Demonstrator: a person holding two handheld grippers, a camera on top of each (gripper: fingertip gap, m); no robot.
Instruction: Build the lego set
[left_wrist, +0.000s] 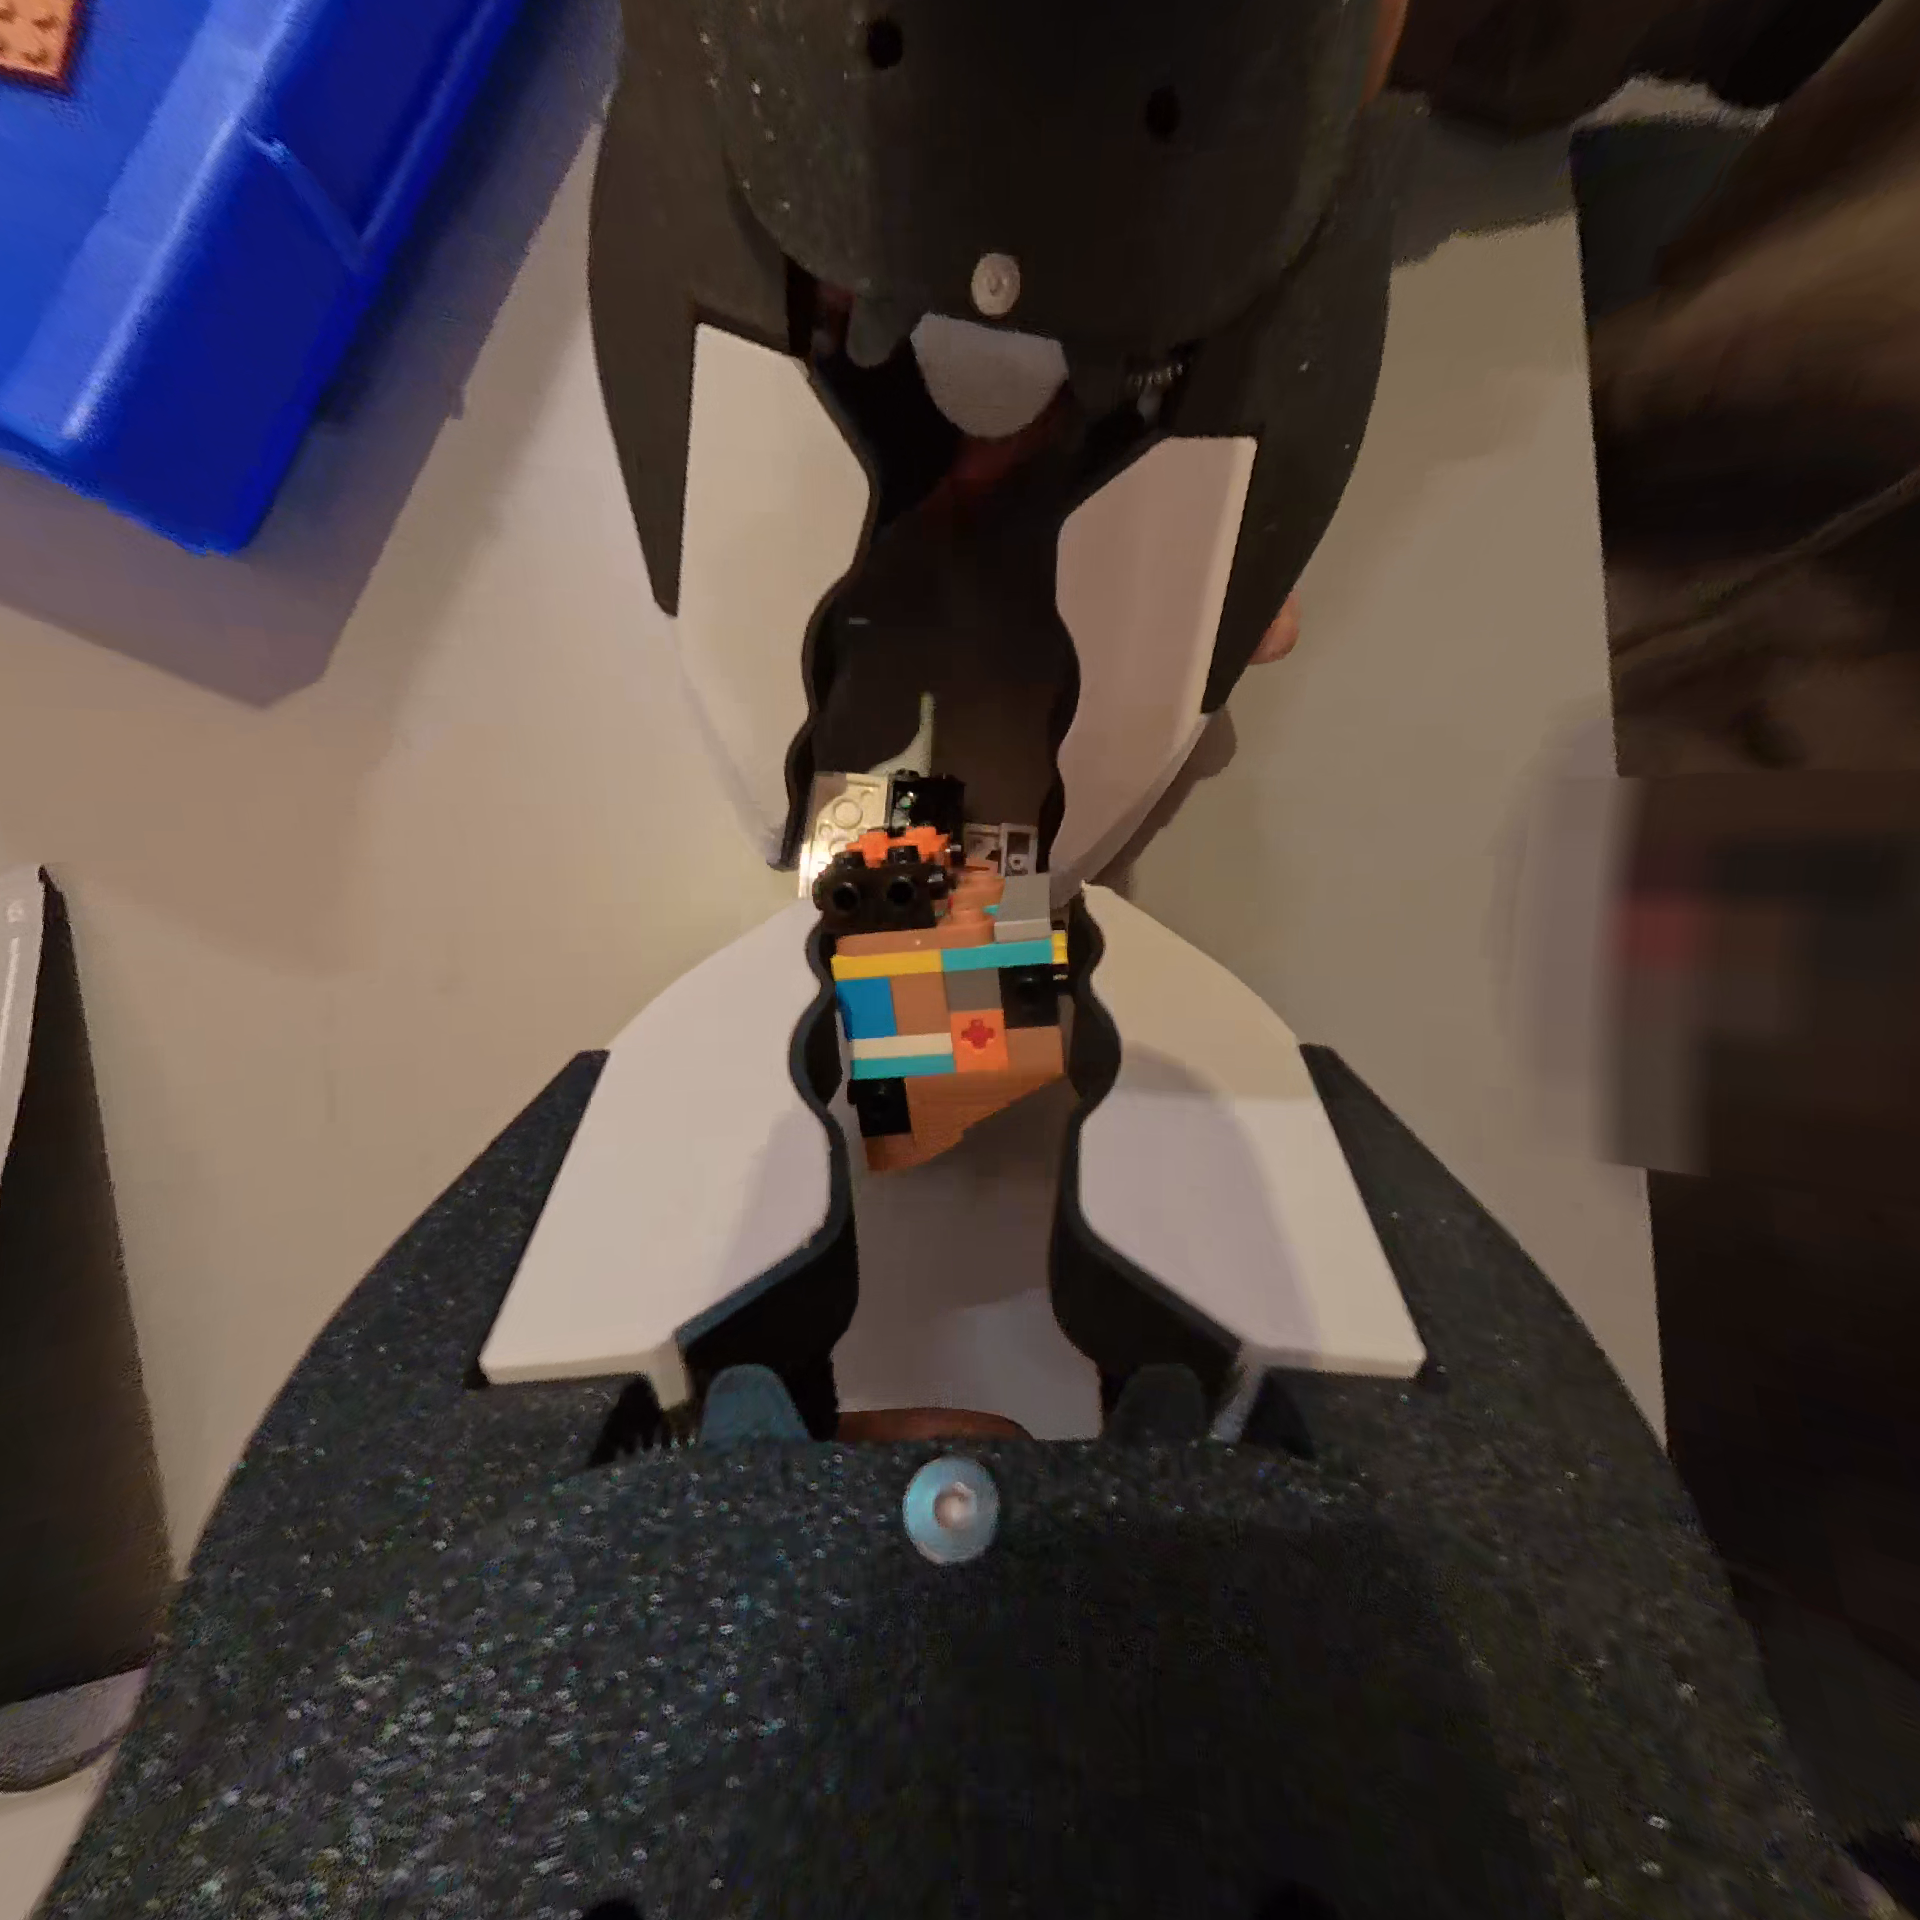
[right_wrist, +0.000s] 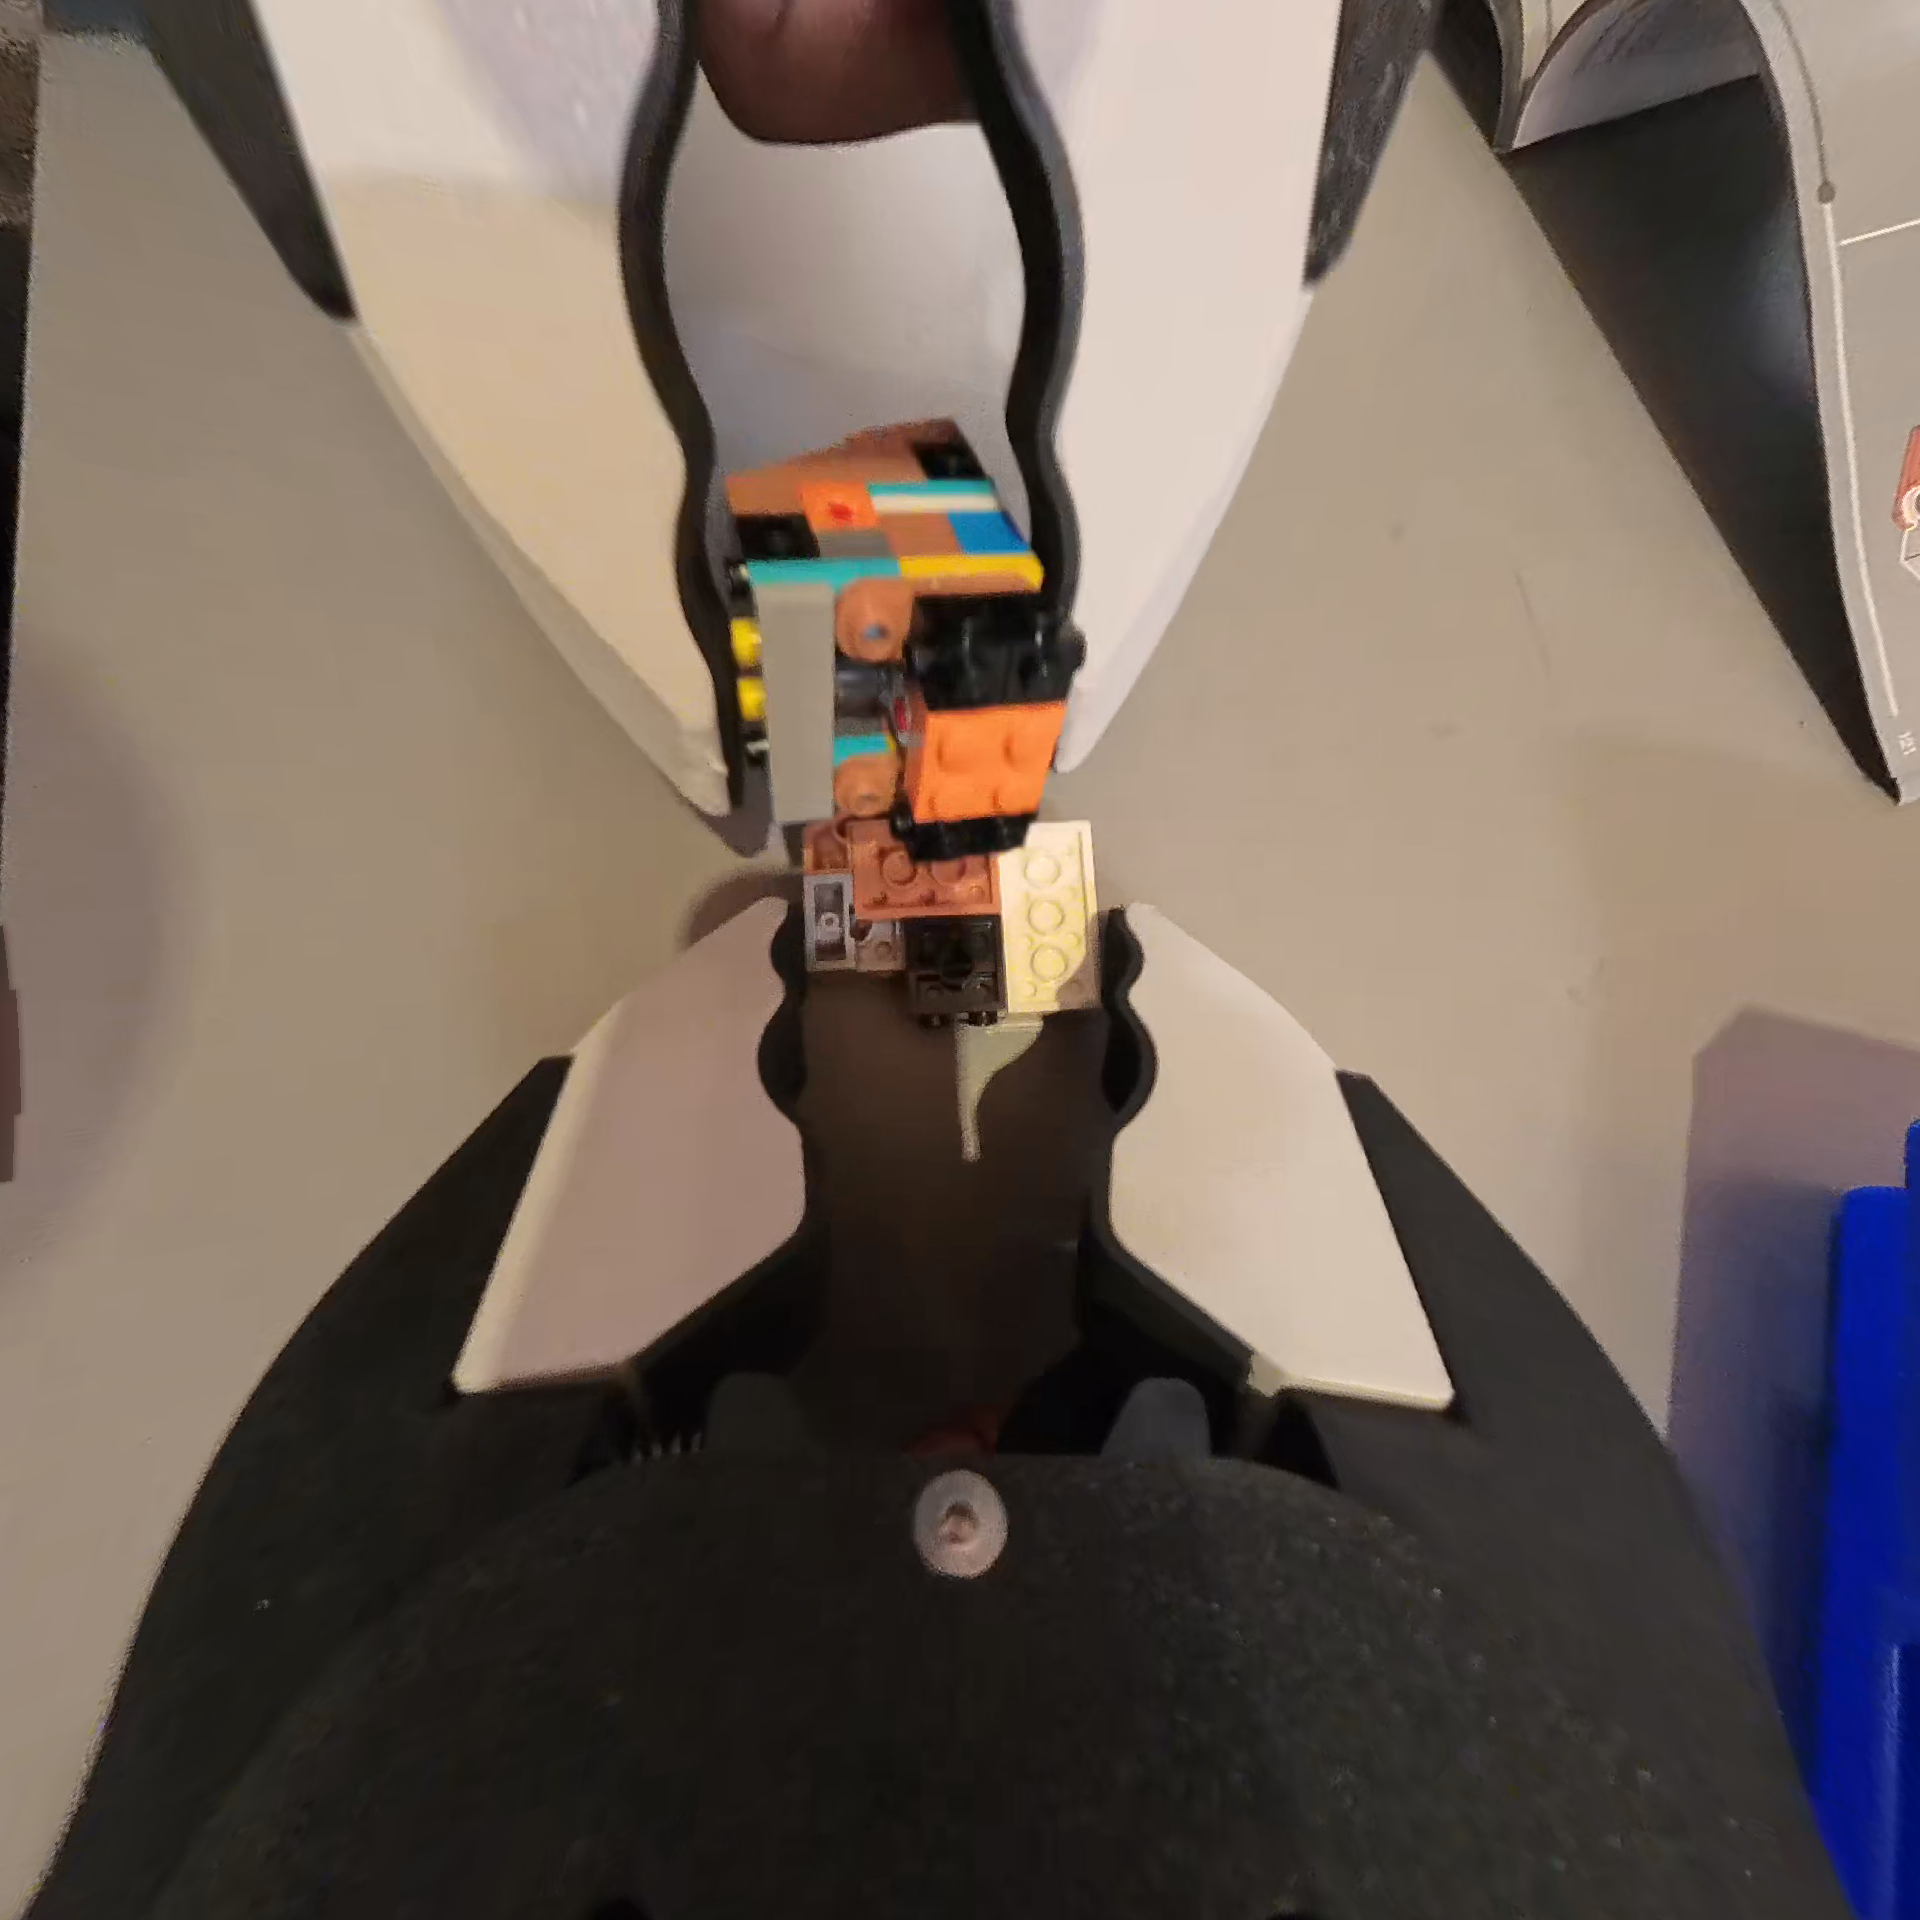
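My left gripper (left_wrist: 951, 997) is shut on a brown lego model (left_wrist: 935, 1049) with blue, teal, yellow and orange bricks. It also shows in the right wrist view (right_wrist: 894, 582), held by the left gripper (right_wrist: 899, 748) at the top. My right gripper (right_wrist: 951, 930) is shut on a small sub-assembly: a white plate (right_wrist: 1049, 920), a black brick (right_wrist: 951, 966) and a brown plate (right_wrist: 920, 878). A thin grey piece (right_wrist: 982, 1070) sticks back from it. The two builds meet end to end between the facing grippers. The right gripper (left_wrist: 925, 831) fills the top of the left wrist view.
A blue bin (left_wrist: 166, 260) stands on the white table (left_wrist: 364, 831); it also shows in the right wrist view (right_wrist: 1870, 1507). A dark instruction booklet (right_wrist: 1766, 364) lies at the right wrist view's top right. A dark sleeve (left_wrist: 1766, 416) is at the right. Less than 4 cm separates the two grippers' tips.
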